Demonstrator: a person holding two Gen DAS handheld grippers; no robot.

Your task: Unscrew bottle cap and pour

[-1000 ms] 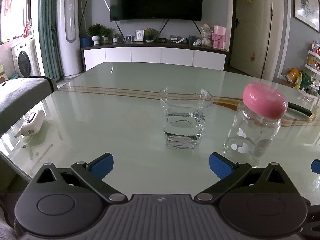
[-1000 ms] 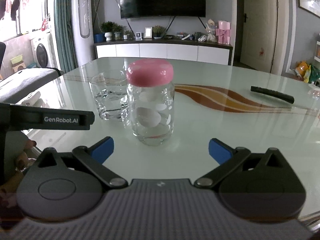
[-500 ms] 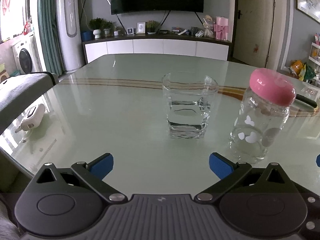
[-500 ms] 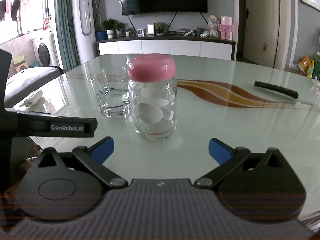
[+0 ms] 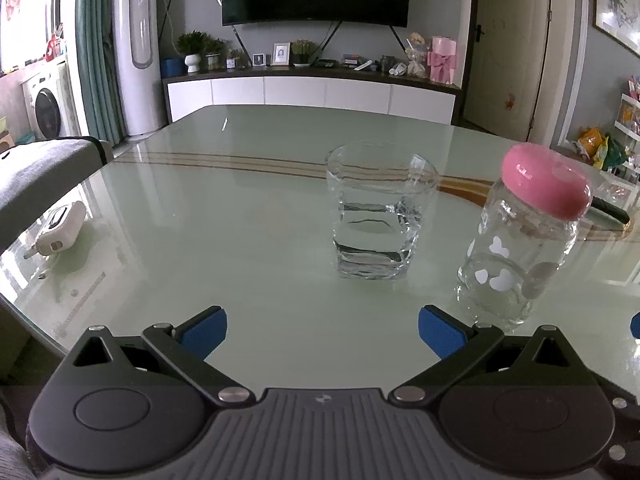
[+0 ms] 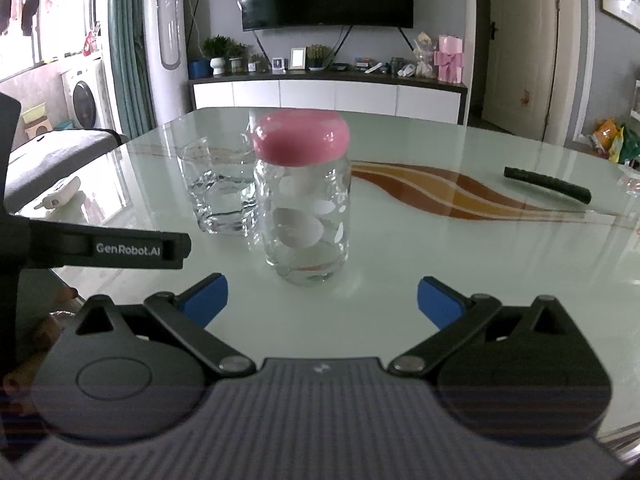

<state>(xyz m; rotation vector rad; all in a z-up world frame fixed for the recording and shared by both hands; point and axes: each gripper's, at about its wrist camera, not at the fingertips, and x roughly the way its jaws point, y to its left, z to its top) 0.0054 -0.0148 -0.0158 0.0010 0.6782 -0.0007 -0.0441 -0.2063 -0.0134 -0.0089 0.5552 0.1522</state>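
A clear glass bottle (image 5: pixel 516 264) with white spots and a pink screw cap (image 5: pixel 546 184) stands upright on the glass table (image 5: pixel 240 208). Left of it stands a clear tumbler (image 5: pixel 378 210) with some water in it. My left gripper (image 5: pixel 322 330) is open, short of the tumbler, with the bottle off its right finger. In the right wrist view the bottle (image 6: pixel 306 220) with its cap (image 6: pixel 301 138) stands straight ahead of my open right gripper (image 6: pixel 322 300), and the tumbler (image 6: pixel 218 188) is behind it to the left. Neither gripper touches anything.
A white handheld device (image 5: pixel 60 228) lies near the table's left edge. A dark remote (image 6: pixel 546 184) lies at the right. The left gripper's body (image 6: pixel 100 248) juts in from the left of the right wrist view. A grey chair (image 5: pixel 36 168) stands at the left.
Both grippers have drawn a little closer to the bottle and tumbler, which now sit lower and larger in view. Both stay open. Bottle and tumbler have not moved.
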